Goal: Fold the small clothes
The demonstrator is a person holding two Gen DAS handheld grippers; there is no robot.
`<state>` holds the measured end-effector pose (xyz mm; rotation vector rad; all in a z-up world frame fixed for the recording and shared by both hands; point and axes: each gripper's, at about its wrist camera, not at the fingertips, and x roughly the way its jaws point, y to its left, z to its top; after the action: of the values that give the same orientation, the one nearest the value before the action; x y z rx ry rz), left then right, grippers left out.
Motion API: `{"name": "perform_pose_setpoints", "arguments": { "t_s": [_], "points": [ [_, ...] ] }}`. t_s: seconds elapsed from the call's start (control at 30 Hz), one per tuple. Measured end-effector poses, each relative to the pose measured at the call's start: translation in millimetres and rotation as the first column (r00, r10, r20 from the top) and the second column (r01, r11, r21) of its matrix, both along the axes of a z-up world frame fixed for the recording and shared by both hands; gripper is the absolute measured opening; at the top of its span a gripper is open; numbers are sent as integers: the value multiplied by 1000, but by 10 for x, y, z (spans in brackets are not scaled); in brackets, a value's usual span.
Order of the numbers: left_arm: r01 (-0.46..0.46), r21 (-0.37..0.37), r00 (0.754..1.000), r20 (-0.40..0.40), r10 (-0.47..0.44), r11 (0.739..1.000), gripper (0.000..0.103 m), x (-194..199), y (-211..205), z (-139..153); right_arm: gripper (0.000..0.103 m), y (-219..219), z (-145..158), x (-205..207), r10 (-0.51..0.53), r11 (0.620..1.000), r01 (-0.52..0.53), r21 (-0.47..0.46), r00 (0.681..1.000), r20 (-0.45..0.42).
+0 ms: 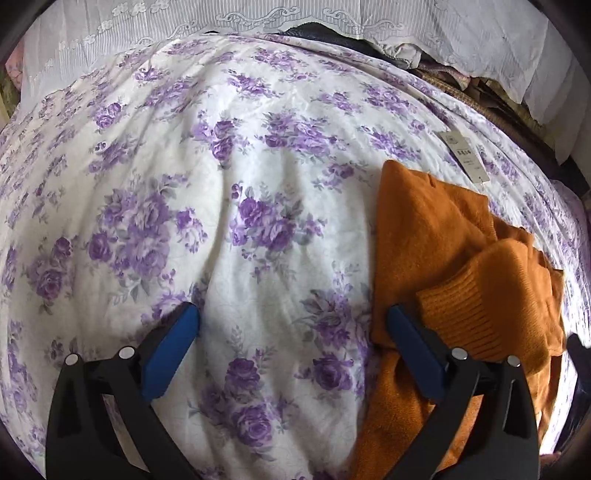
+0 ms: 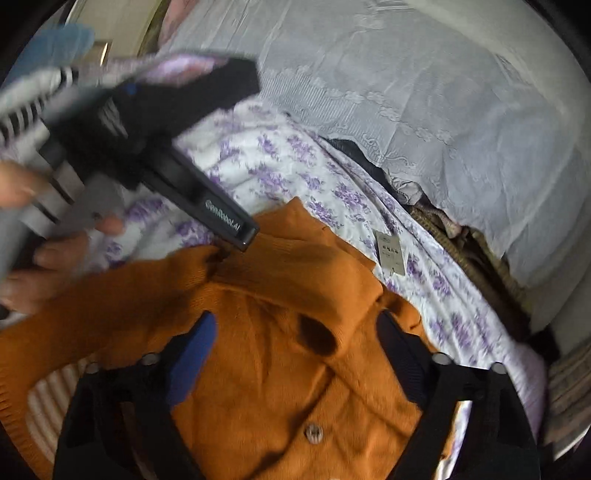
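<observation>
An orange knitted cardigan (image 1: 443,251) lies crumpled on the floral bedspread (image 1: 221,184), with a ribbed cuff (image 1: 476,314) on top and a paper tag (image 1: 463,153) beyond it. My left gripper (image 1: 291,325) is open and empty above the spread, its right finger (image 1: 413,343) at the cardigan's left edge. In the right wrist view my right gripper (image 2: 299,339) is open just above the cardigan (image 2: 295,295), near a button (image 2: 312,432). The left gripper's finger (image 2: 207,206) reaches in from the upper left, with its tip at the cardigan's fold. The tag (image 2: 392,254) lies to the right.
A white lace cloth (image 1: 258,22) hangs behind the bed. Dark and tan fabrics (image 1: 443,74) are bunched at the far right edge. The person's hand (image 2: 55,258) and striped sleeve (image 2: 22,107) show at the left of the right wrist view.
</observation>
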<state>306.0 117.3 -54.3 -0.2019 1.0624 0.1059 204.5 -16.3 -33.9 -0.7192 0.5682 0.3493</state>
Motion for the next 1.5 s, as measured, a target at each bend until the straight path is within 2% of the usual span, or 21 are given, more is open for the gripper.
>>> {"name": "perform_pose_setpoints", "arguments": {
  "t_s": [0.03,0.13,0.17,0.2,0.27,0.3,0.37,0.4,0.43,0.47,0.63,0.77,0.83,0.87,0.93,1.03,1.17,1.2,1.27,1.37,1.5],
  "points": [
    [1,9,1000,1,-1,1000,99,-3,-12,-1,56,18,-10,43,-5,1000,5,-7,1000,-2],
    [3,31,1000,2,-3,1000,99,7,-46,-9,43,24,-17,197,-27,1000,27,3,1000,-3],
    [3,29,1000,2,-4,1000,99,10,-42,-10,34,-3,6,230,-33,999,33,25,999,-8],
    [3,25,1000,2,-3,1000,99,15,-37,-12,13,-47,44,232,-39,998,40,54,999,-22],
    [2,20,1000,3,-2,1000,99,7,-23,-10,8,-377,205,326,-92,964,118,239,989,-119],
    [1,23,1000,5,-1,1000,99,7,-29,-11,8,-606,255,379,-133,929,182,322,977,-169],
    [-4,35,1000,10,3,999,99,4,-52,-14,10,-1280,211,504,-229,788,373,490,916,-329],
    [-1,39,1000,12,0,999,99,8,-72,-17,27,-1659,72,553,-241,686,480,547,859,-451],
    [-2,48,1000,12,1,999,99,3,-86,-22,43,-1834,-28,560,-239,636,529,562,827,-508],
    [-2,60,1000,14,2,998,99,5,-105,-23,43,-2013,-130,530,-206,581,552,598,810,-548],
    [-10,64,1000,24,8,998,99,-17,-104,-12,49,-2213,-181,507,-70,437,550,711,809,-584],
    [-7,67,999,37,5,998,99,-49,-101,44,48,-2283,-169,627,-93,398,568,721,807,-584],
    [-3,94,999,48,-2,996,99,-36,-136,116,9,-2336,-136,678,-119,386,562,731,817,-565],
    [3,104,999,54,-8,995,99,-23,-166,156,7,-2364,-54,688,-130,392,541,744,833,-538],
    [42,117,995,80,-51,992,99,17,-284,280,7,-2358,115,678,-141,411,485,772,871,-471],
    [100,165,982,141,-124,981,99,34,-525,461,10,-2316,292,711,-159,491,406,771,912,-379],
    [119,189,992,19,-125,975,99,238,-665,128,22,-2428,-137,953,-238,539,527,658,844,-481],
    [117,147,993,-18,-116,982,99,285,-597,-72,27,-2478,-240,991,-242,530,558,638,821,-517],
    [90,47,996,22,-91,995,99,229,-429,-70,28,-2650,-175,974,-227,445,581,682,809,-542],
    [41,16,998,44,-41,999,98,186,-253,88,40,-2786,155,768,-368,414,547,728,832,-416],
    [124,-78,986,118,-114,989,98,237,-338,407,41,-2363,324,848,-204,538,428,726,902,-381]
  ]
}}
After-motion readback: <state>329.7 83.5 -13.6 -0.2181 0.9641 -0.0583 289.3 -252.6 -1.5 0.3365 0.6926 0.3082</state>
